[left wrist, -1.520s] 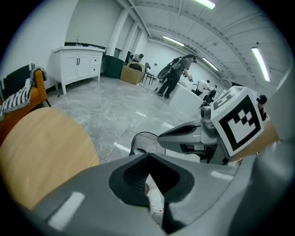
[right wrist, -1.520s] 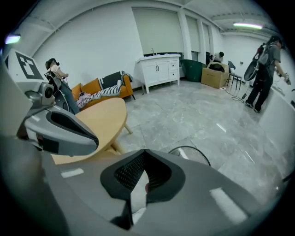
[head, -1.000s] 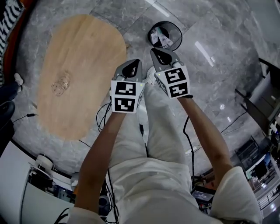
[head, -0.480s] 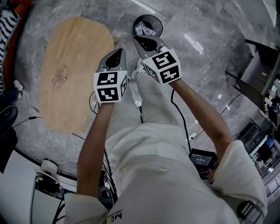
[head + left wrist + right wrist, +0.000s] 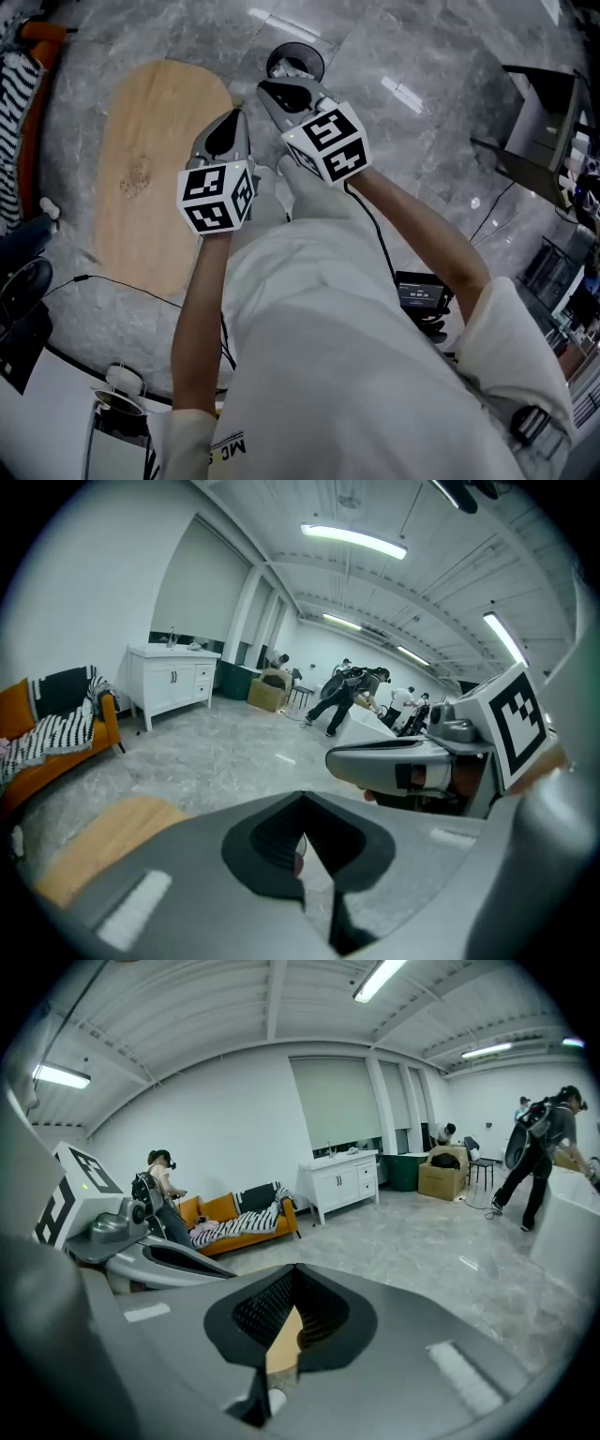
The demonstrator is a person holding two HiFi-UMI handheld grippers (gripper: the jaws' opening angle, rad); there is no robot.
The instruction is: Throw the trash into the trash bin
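Head view: left tongs (image 5: 234,114) and right tongs (image 5: 265,87) both closed and empty, mid-frame; trash (image 5: 298,67) sits in the trash bin (image 5: 273,58) at top centre, so the drop looks done, and if the clear scrap (image 5: 136,176) on the worktop (image 5: 159,122) at left is trash, next is open and reach there.

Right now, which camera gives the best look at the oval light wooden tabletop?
The head view: it shows the oval light wooden tabletop nearly whole, from above. The left gripper view catches only one rounded end at lower left. The right gripper view shows just a thin tan sliver, low in the middle.
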